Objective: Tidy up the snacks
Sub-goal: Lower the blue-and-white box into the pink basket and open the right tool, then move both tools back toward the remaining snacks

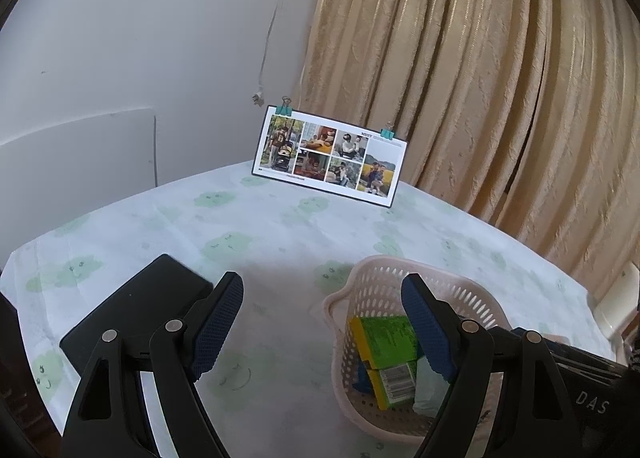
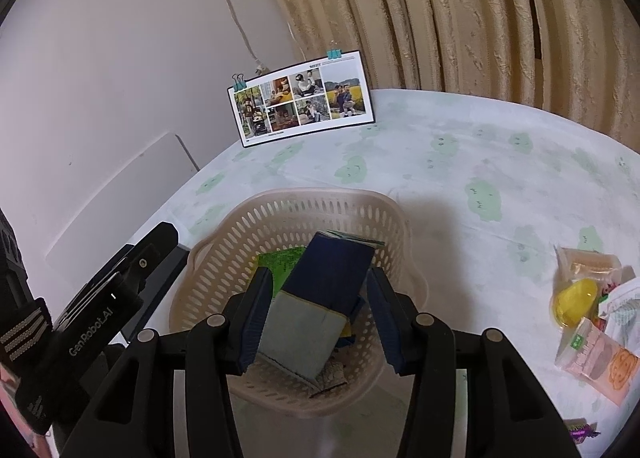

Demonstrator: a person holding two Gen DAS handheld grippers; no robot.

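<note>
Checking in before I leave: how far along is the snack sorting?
Partway. A green box already lies in the basket. The right gripper is over the basket with a dark blue packet between its open jaws. The left gripper is open and empty. Several wrapped snacks wait on the tablecloth.

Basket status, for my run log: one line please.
basket: holds boxes | right gripper: open over it | left gripper: open | loose snacks: on table

A cloud-print tablecloth (image 2: 460, 162) carries a perforated basket (image 2: 224, 258), photo card (image 2: 304, 104), black case (image 1: 136, 306) and loose snack packets (image 2: 592, 310).
</note>
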